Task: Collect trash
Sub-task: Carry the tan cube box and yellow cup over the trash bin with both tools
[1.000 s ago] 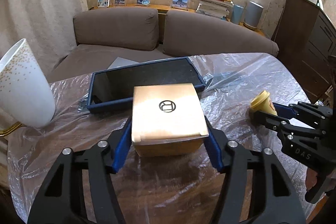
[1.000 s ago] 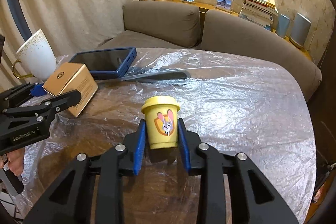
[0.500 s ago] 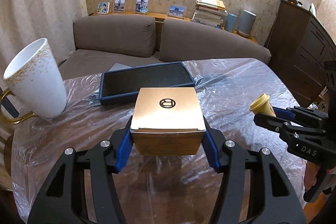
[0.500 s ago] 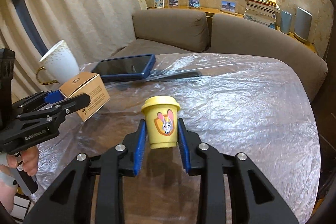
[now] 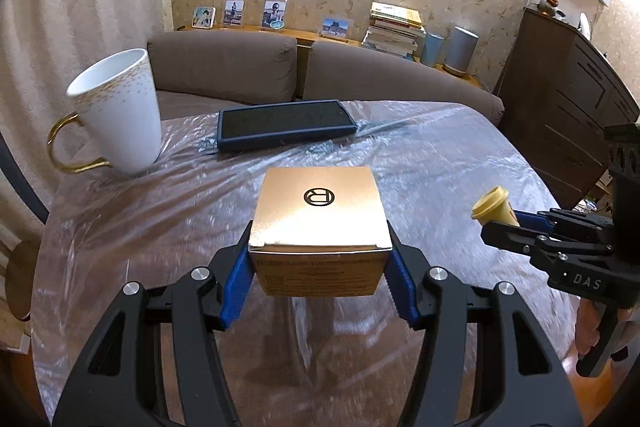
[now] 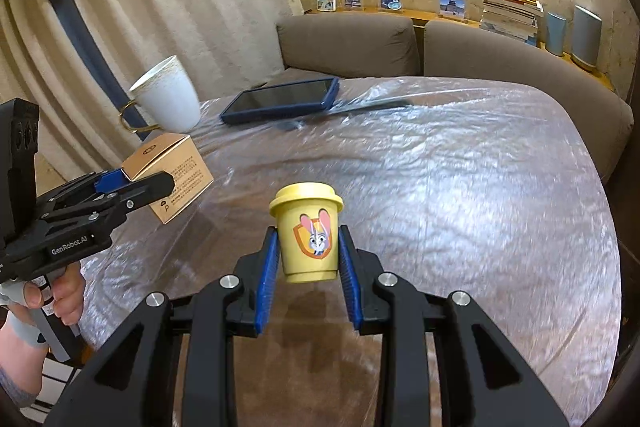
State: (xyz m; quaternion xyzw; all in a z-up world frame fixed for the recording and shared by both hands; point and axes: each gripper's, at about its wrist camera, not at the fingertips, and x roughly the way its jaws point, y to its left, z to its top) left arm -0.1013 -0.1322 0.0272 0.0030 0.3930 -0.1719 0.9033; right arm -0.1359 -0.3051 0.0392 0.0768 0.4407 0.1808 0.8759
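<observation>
A gold cardboard box (image 5: 319, 223) with a round logo on top hangs above the table, and my left gripper (image 5: 319, 275) is shut on its two sides. The same gold box (image 6: 170, 171) and left gripper (image 6: 132, 183) show at the left of the right wrist view. A small yellow lidded cup (image 6: 307, 233) with a rabbit picture is clamped between the blue pads of my right gripper (image 6: 308, 275), also lifted off the table. In the left wrist view the yellow cup (image 5: 491, 203) and right gripper (image 5: 508, 225) sit at the right.
Crinkled clear plastic covers the round table (image 5: 420, 163). A white mug (image 5: 116, 115) with a gold handle stands at the far left, a dark tablet (image 5: 284, 125) in a blue case at the back. Behind are a brown sofa (image 5: 320, 75) and a dark cabinet (image 5: 568, 99).
Both grippers have drawn back from the far side of the table and risen a little, each still carrying its object. The tablet and mug now look farther away.
</observation>
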